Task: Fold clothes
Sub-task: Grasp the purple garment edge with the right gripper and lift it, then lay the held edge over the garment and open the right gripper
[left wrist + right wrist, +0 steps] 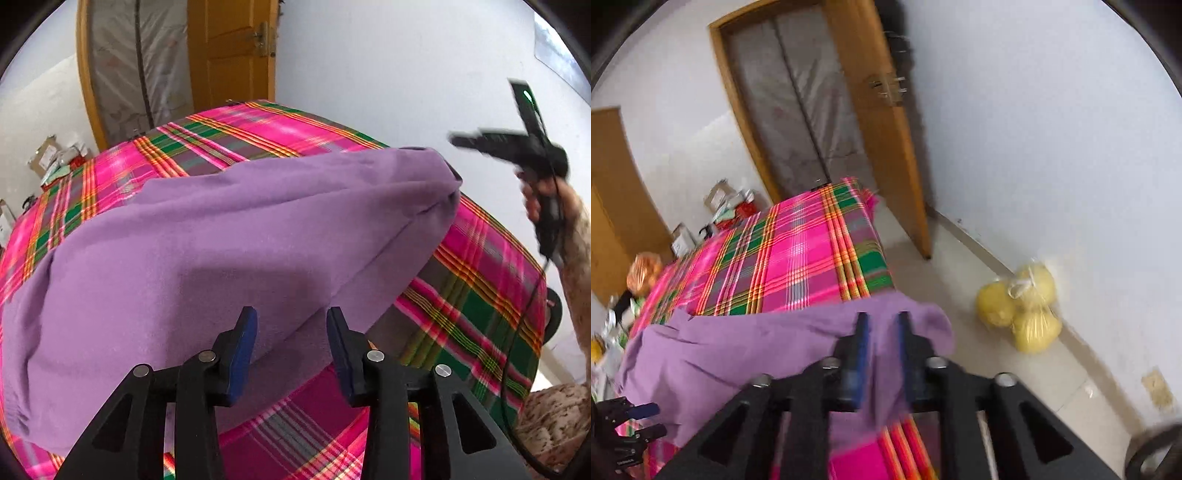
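A purple garment [207,236] lies spread on a table under a pink plaid cloth [258,125]. My left gripper [291,325] is open, its blue-padded fingers just above the garment's near edge, holding nothing. In the left wrist view the right gripper [480,122] is raised off to the right of the table, blurred, clear of the garment. In the right wrist view my right gripper [882,325] is open over a bunched corner of the purple garment [746,350], which hangs at the edge of the plaid cloth [798,251]. The left gripper [646,421] shows at the bottom left there.
A wooden door [879,122] and doorway with a curtain stand beyond the table. A bag of yellow fruit [1023,306] lies on the tiled floor by the white wall. Boxes and clutter [727,206] sit at the far left.
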Available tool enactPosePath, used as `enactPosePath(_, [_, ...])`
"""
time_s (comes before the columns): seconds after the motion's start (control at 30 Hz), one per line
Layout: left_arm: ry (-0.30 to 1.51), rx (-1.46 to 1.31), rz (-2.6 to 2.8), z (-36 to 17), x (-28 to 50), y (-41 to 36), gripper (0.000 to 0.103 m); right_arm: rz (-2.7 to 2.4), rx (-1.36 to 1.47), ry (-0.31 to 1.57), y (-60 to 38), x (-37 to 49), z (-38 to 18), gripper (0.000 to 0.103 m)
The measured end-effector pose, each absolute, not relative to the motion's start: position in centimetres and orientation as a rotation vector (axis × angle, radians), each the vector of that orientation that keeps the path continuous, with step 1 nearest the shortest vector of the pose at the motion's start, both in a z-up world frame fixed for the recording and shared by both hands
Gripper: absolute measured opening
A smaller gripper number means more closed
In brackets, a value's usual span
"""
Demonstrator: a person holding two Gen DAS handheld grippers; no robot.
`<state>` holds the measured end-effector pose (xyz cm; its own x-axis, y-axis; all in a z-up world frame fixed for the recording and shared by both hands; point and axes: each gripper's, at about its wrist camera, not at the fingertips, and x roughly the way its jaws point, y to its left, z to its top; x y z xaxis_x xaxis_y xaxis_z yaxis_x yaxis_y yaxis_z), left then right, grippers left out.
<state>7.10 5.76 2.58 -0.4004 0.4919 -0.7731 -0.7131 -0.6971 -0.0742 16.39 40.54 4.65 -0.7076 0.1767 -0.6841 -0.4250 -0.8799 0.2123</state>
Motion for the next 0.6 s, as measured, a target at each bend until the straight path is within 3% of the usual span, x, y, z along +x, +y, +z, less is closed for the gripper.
enactPosePath(0.1, [0.358, -1.069, 2.123, 2.2, 6.8, 5.9, 0.041, 2.542, -1.078, 0.547, 41.6, 13.7, 3.1, 0.04])
enactPosePath(0.27, [0.367, -1.099, 2.12, 1.6, 6.4, 6.0, 0.041, 2.428, -1.23, 0.72, 43.8, 11.4, -0.5, 0.043])
enactPosePath(0.4, [0.377, -1.098, 2.12, 1.6, 6.4, 6.3, 0.041, 2.446, -1.178, 0.808, 45.0, 11.8, -0.2, 0.019])
enactPosePath(0.6, [0.374, -1.098, 2.123, 1.7, 6.4, 6.5, 0.041, 2.465, -0.987, 0.864, 46.0, 14.4, 2.1, 0.013])
